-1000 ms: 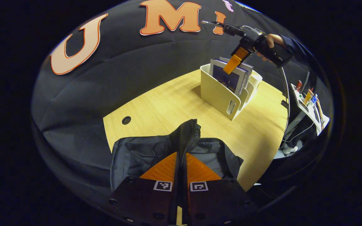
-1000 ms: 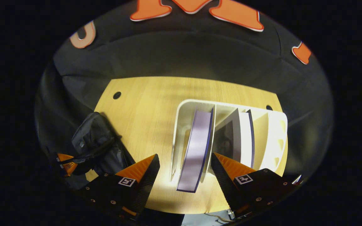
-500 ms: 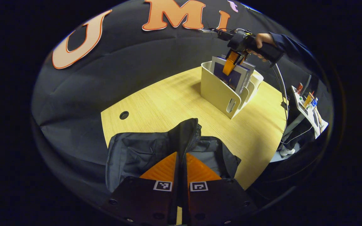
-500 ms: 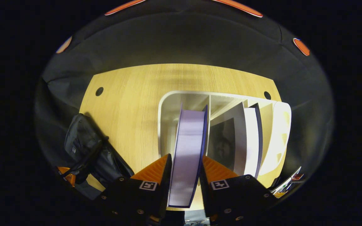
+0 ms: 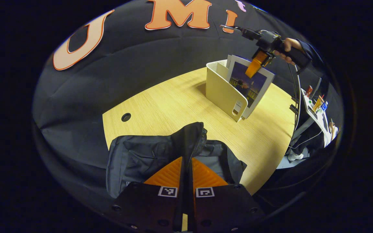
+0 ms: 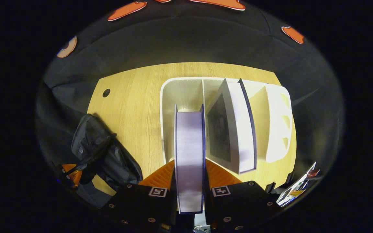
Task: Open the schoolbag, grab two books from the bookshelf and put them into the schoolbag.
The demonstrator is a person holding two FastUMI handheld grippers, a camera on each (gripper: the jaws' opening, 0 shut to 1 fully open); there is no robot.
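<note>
I've got the R gripper (image 6: pixel 189 176) clamped on book (image 6: pixel 189 152), now lifted half out of bookshelf (image 6: pixel 180 87), frame centre; L gripper (image 5: pixel 186 171) pinches schoolbag (image 5: pixel 134 155) rim, mouth open for the drop.

Matt wood-grain table (image 5: pixel 173 106), smooth plastic bookshelf (image 5: pixel 220 92), dark cloth schoolbag (image 5: pixel 141 155), glossy book cover (image 5: pixel 251 85)

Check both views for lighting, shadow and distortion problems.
Left gripper view: even light on the table, whose edge bows from the fisheye; the rack casts a soft shadow. Right gripper view: the book is bright near the rack, shaded near the camera; the bag is dim, little detail.
</note>
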